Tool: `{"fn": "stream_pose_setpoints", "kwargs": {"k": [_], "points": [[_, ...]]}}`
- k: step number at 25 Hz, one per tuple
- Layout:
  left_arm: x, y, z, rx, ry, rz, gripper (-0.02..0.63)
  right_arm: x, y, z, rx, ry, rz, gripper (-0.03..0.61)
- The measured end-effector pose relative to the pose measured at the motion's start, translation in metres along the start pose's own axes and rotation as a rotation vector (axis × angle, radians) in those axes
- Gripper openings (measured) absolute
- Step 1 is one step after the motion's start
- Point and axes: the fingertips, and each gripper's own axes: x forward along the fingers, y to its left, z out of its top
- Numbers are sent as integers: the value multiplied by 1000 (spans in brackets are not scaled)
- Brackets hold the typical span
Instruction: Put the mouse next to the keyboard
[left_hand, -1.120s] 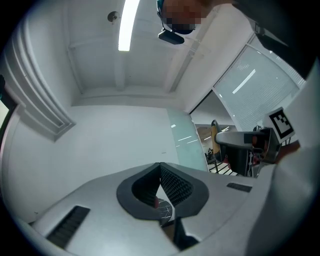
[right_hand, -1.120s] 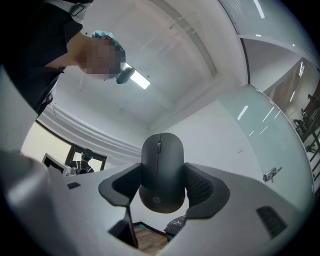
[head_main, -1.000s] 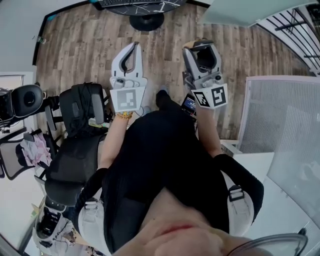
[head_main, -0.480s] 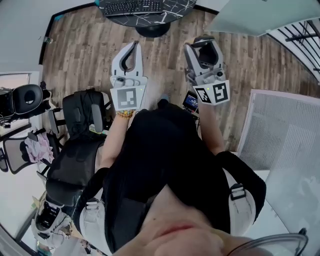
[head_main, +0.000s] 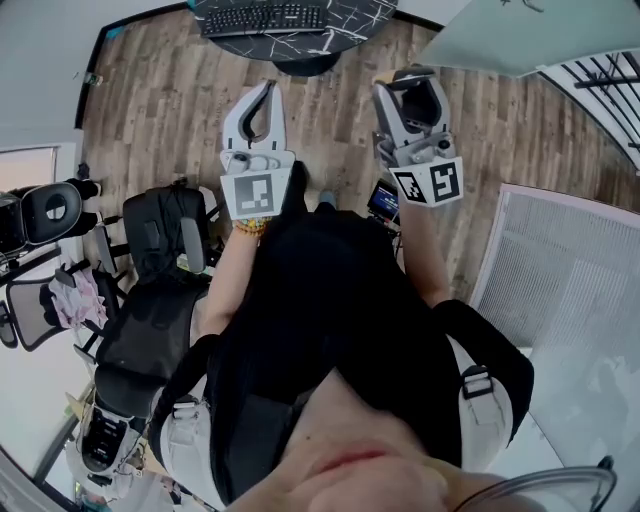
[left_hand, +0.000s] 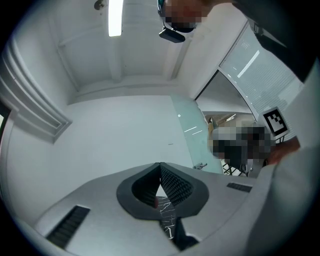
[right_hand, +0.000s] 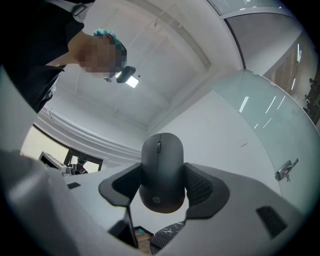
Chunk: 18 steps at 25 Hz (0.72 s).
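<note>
My right claw is clamped on the mouse, pads on both its sides, held up in the air. My left claw is pressed together with nothing in it. So the pickup is done; what's left, as I judge it, is the carry and the set-down beside the keyboard, which lies on the dark tabletop at the far edge, well apart from both claws.

Only the head view shows that gap of wooden floor. Only the right claw view shows the grip squarely, with a bit of keyboard below the mouse. The left claw view gives just a sliver of marbled tabletop between its pads.
</note>
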Motion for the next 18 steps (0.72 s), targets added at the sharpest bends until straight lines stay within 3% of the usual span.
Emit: {"fn": "stream_pose_setpoints", "kwargs": {"k": [18], "points": [[108, 110, -18, -66, -62, -83, 12, 127, -24, -18, -124, 5, -98, 281]]}}
